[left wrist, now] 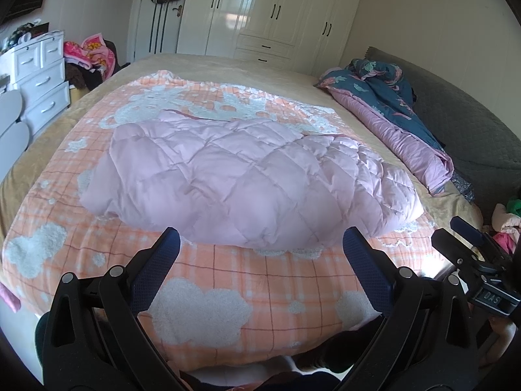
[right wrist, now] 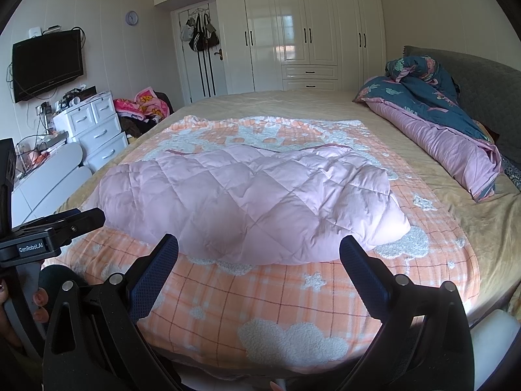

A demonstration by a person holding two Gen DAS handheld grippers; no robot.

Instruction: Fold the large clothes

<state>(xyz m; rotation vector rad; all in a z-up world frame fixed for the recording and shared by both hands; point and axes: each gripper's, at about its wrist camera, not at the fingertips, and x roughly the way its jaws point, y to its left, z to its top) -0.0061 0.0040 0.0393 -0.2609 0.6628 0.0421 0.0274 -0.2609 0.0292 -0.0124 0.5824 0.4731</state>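
The pink quilted jacket [left wrist: 247,179] is laid flat in the middle of the bed, on an orange checked blanket [left wrist: 228,280] with white fluffy clouds. It is judged to be light, soft and puffy, with a smooth shell that may slip between the pads, so a deep bite into a stitched edge is advised and not a pinch on the swollen middle. The near hem, just in front of both grippers, and the two side ends can be taken most easily; a thick bulge is seen at the right end. The left gripper [left wrist: 260,241] is held spread wide and empty, near the hem but apart from it, and the right gripper [right wrist: 259,247] is spread and empty in the same way. Open blanket is left all around the jacket for folding. A rolled blue and purple quilt [right wrist: 439,137] lies well apart by the headboard, and white drawers [right wrist: 97,127] stand beside the bed.
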